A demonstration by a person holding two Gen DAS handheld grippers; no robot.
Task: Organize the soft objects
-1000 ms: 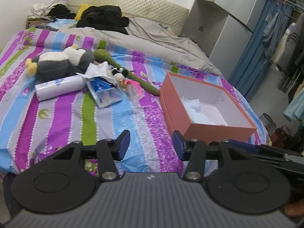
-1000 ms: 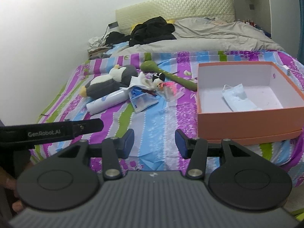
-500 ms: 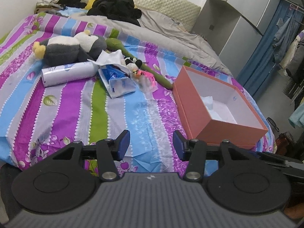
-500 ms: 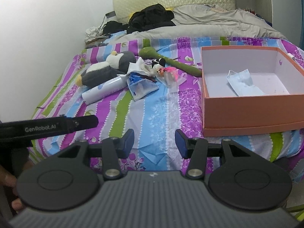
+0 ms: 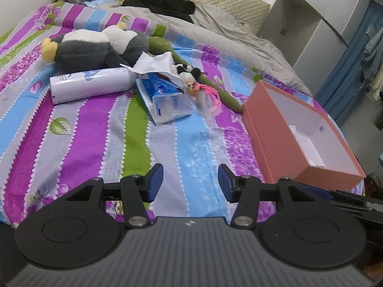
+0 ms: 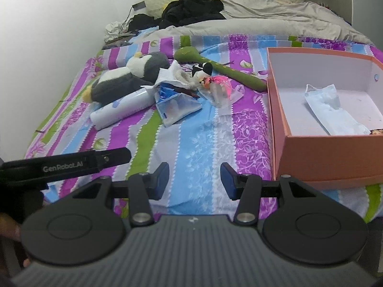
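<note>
Over near edge of striped bedspread: left gripper and right gripper parted, holding nothing. Mid-bed: grey-and-white plush penguin, blue tissue pack, small bagged toy; orange cardboard box at right edge, pale blue face mask inside. Risk: snagging loose white tissue or thin bag instead of plush, dragging neighbours off the heap.

We look forward and down from each wrist, low over the striped purple bedspread; both views share the open orange cardboard box.
</note>
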